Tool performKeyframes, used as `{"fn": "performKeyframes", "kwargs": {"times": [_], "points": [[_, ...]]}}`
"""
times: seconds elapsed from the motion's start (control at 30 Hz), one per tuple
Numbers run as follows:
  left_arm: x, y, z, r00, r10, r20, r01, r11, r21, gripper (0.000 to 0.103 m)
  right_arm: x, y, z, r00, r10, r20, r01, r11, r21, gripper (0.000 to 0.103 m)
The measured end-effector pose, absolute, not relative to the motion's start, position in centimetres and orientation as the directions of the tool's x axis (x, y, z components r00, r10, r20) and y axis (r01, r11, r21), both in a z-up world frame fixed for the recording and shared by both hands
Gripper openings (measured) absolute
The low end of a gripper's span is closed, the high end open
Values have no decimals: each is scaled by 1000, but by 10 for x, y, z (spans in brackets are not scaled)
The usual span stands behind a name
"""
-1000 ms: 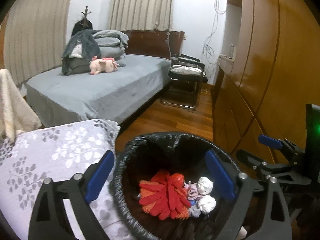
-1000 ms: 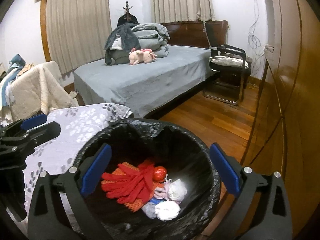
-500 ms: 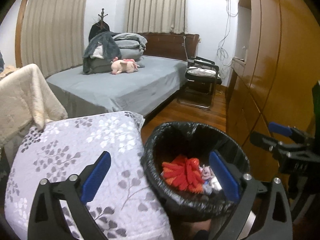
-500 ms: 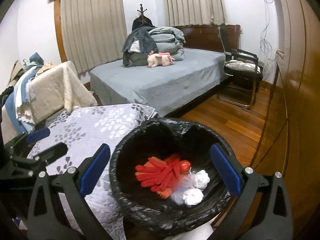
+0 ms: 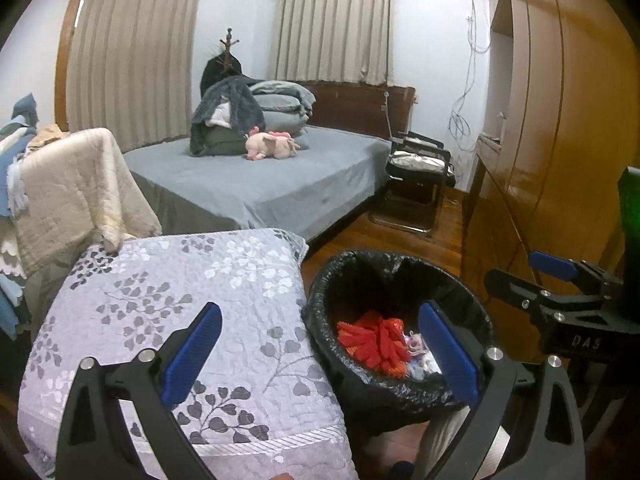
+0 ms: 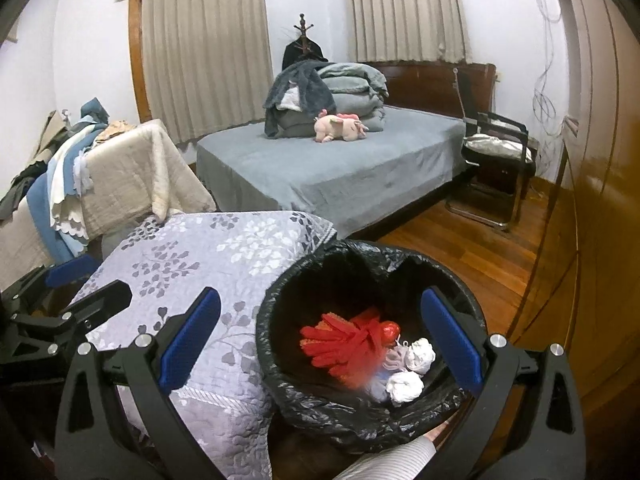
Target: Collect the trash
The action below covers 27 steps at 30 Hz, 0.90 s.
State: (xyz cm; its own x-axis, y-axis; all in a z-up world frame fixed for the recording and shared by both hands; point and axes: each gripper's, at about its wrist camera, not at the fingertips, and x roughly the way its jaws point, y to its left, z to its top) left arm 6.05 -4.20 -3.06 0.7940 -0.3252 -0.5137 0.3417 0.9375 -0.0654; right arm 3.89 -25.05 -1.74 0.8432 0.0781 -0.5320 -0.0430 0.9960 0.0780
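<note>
A round bin with a black bag liner (image 5: 472,312) (image 6: 272,344) stands on the wood floor beside a covered table. Inside lie red gloves (image 5: 372,342) (image 6: 340,344), a small red ball (image 6: 390,330) and crumpled white paper wads (image 6: 406,386). My left gripper (image 5: 320,348) is open and empty, above the table's right edge and the bin's left rim. My right gripper (image 6: 320,344) is open and empty, over the bin's mouth. Each gripper shows at the edge of the other's view, the right one (image 5: 532,280) and the left one (image 6: 84,288).
A table under a grey floral cloth (image 5: 168,292) (image 6: 208,256) sits left of the bin. Behind are a grey bed (image 5: 264,180) with folded bedding and a pink plush toy (image 6: 340,125), a black chair (image 5: 420,176), a wooden wardrobe (image 5: 560,128) at right, and piled blankets (image 6: 120,176) at left.
Both grippers have pulled up and back from the bin, which now looks smaller and lower in both views. More of the floral table and room shows. Both stayed open.
</note>
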Motion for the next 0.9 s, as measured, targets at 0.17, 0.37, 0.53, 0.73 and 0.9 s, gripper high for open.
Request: {"fn": "performKeyframes", "kwargs": {"times": [0.17,0.37,0.53,0.73,0.9], "points": [[55,-34,-22,811,-306,-499,314,947,-69,97,33,-242,-6,854,87,-512,-62,996,65,98],[47,-26,-16,828,-290,-480,294,953,-69,97,27,-234,1,863,92,-497,-76,996,53,98],[42,-21,-14,835,-281,-472,284,956,-68,97,23,-231,4,865,94,-493,-82,996,47,98],[39,-17,-10,845,-274,-460,275,959,-65,97,20,-227,7,870,100,-483,-91,995,42,98],[37,-16,-8,849,-268,-455,269,961,-64,97,20,-224,7,871,104,-480,-96,995,41,98]]}}
